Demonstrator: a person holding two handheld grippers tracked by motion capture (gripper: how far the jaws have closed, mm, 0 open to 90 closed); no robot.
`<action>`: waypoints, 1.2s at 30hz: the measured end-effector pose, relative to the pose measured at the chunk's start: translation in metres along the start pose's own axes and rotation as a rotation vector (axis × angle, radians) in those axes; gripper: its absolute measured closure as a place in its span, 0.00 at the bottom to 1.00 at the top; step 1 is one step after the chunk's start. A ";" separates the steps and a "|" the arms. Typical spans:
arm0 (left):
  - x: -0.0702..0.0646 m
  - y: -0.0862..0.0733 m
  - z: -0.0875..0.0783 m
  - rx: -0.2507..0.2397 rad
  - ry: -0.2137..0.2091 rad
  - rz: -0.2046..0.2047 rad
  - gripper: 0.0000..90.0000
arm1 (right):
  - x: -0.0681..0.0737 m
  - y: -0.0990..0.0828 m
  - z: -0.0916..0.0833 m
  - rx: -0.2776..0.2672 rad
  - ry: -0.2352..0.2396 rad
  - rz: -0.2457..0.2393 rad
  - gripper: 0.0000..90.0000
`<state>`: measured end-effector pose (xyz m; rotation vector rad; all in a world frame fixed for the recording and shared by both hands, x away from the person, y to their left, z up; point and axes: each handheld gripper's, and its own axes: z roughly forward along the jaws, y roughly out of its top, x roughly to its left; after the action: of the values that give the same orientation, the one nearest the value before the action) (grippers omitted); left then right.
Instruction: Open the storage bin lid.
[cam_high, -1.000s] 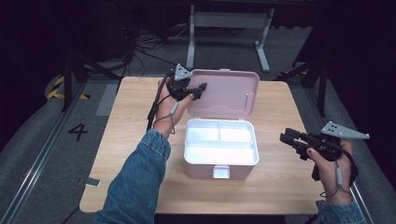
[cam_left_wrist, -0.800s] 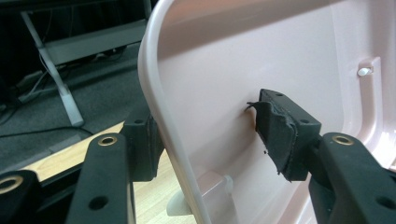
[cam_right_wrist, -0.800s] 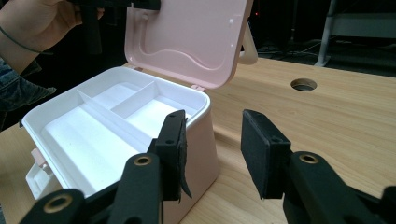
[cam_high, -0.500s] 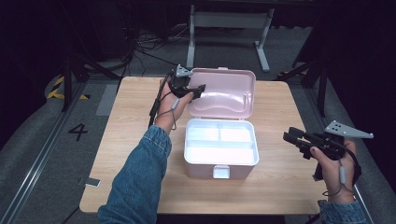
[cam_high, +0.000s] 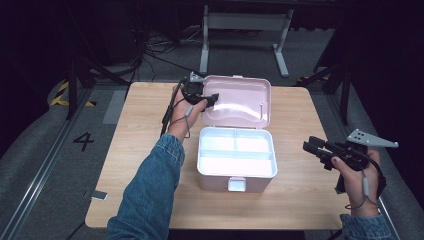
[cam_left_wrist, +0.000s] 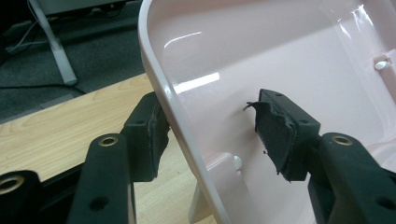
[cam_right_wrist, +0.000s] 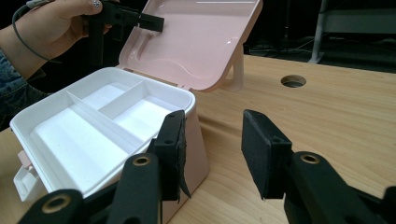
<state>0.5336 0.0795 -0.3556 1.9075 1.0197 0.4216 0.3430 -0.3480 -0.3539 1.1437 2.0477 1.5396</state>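
Pink box (cam_high: 235, 177) at centre of tabletop (cam_high: 135, 150), white divided tray (cam_high: 236, 152) exposed; lid (cam_high: 240, 100) raised and tilted back at 12 o'clock of the box. Left claw (cam_high: 209, 98) at lid's 9 o'clock edge — jaws apart, straddling the rim (cam_left_wrist: 173, 107); one pad (cam_left_wrist: 152, 135) outside and just beside the rim, touching or not cannot tell; other pad (cam_left_wrist: 275, 130) inside, clear of the wall; nothing clamped. Right claw (cam_high: 316, 151) at 3 o'clock of the box, near but not touching; jaws apart, empty, above bare tabletop; cable hole (cam_right_wrist: 293, 81) beyond.
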 end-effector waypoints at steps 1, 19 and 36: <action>0.001 -0.001 0.002 0.002 -0.002 -0.008 0.50 | 0.000 0.000 0.000 0.004 -0.001 0.004 0.68; 0.009 -0.011 0.016 0.088 -0.011 -0.074 0.49 | -0.002 -0.002 0.004 0.016 -0.003 0.005 0.68; 0.011 -0.017 0.025 0.187 0.026 -0.091 0.50 | -0.002 -0.003 0.005 0.022 -0.003 0.009 0.66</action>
<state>0.5485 0.0787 -0.3844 2.0152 1.1934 0.3092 0.3463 -0.3461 -0.3589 1.1641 2.0656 1.5227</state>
